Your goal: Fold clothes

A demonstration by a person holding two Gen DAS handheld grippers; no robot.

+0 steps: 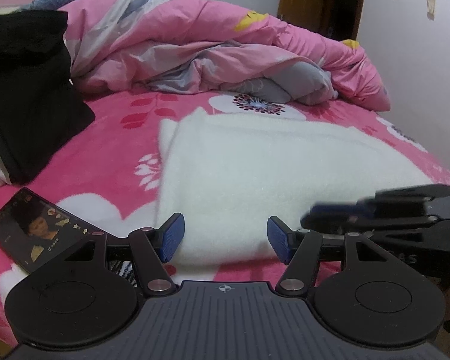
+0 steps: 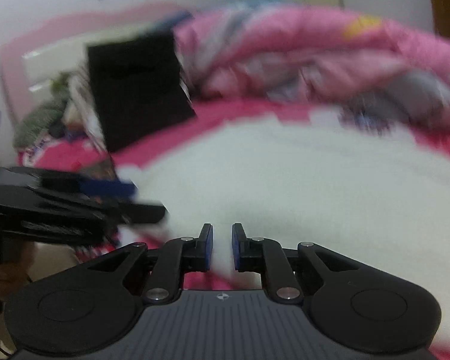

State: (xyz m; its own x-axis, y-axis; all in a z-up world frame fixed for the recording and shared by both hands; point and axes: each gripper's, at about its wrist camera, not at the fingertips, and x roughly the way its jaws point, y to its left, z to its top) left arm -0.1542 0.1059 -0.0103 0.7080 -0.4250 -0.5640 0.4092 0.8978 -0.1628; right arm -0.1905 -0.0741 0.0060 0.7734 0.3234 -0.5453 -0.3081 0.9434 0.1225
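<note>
A white fleecy garment [image 1: 285,174] lies folded on the pink flowered bed [image 1: 114,138]. My left gripper [image 1: 226,237] stands open over the garment's near edge, its blue pads apart and nothing between them. My right gripper [image 1: 315,214] shows blurred at the right, low over the same edge. In the right wrist view the white garment [image 2: 315,186] fills the middle, and my right gripper [image 2: 222,246] has its pads drawn close with white cloth in the narrow gap. The left gripper [image 2: 120,189] shows blurred at the left.
A crumpled pink quilt [image 1: 210,45] lies across the far side of the bed. A folded black garment [image 1: 30,96] tops a pile at the left. A phone [image 1: 42,228] with a lit screen lies by my left finger. A wall [image 1: 420,60] bounds the bed on the right.
</note>
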